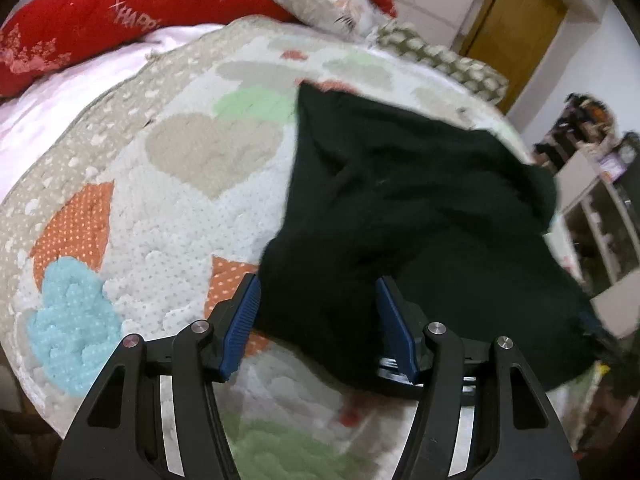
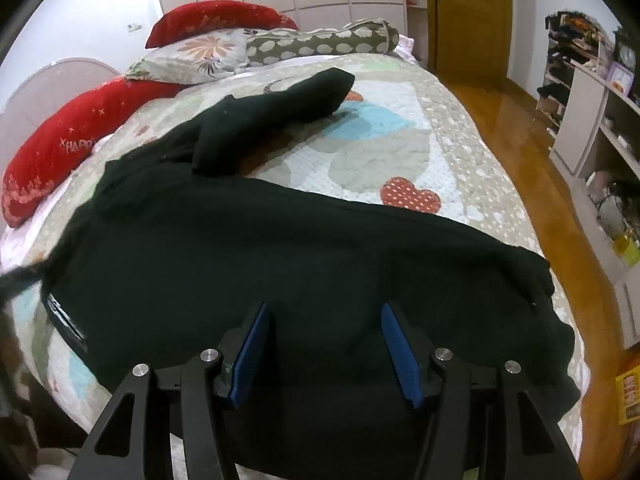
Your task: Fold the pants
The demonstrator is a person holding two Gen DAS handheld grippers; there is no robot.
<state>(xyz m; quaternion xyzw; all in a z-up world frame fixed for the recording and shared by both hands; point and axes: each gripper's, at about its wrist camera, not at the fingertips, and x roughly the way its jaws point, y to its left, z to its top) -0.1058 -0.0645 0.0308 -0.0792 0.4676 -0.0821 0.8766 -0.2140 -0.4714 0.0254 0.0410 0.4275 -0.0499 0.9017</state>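
Black pants (image 2: 280, 248) lie spread across the heart-patterned quilt (image 2: 400, 128) on a bed. One leg (image 2: 280, 108) is bent back toward the pillows. In the left wrist view a bunched part of the pants (image 1: 400, 184) lies between the blue pads of my left gripper (image 1: 317, 282); the jaws stand wide and the pads do not press the cloth. My right gripper (image 2: 324, 309) hovers over the broad middle of the pants, jaws apart, nothing pinched between its pads. A white label (image 2: 66, 320) shows at the pants' left end.
Red pillows (image 2: 60, 148), a floral pillow (image 2: 200, 56) and a spotted bolster (image 2: 320, 44) lie at the head of the bed. Wooden floor (image 2: 520, 128), a wooden door (image 2: 472, 12) and cluttered shelves (image 2: 592, 120) are to the right. The quilt (image 1: 180, 208) shows bare left of the pants.
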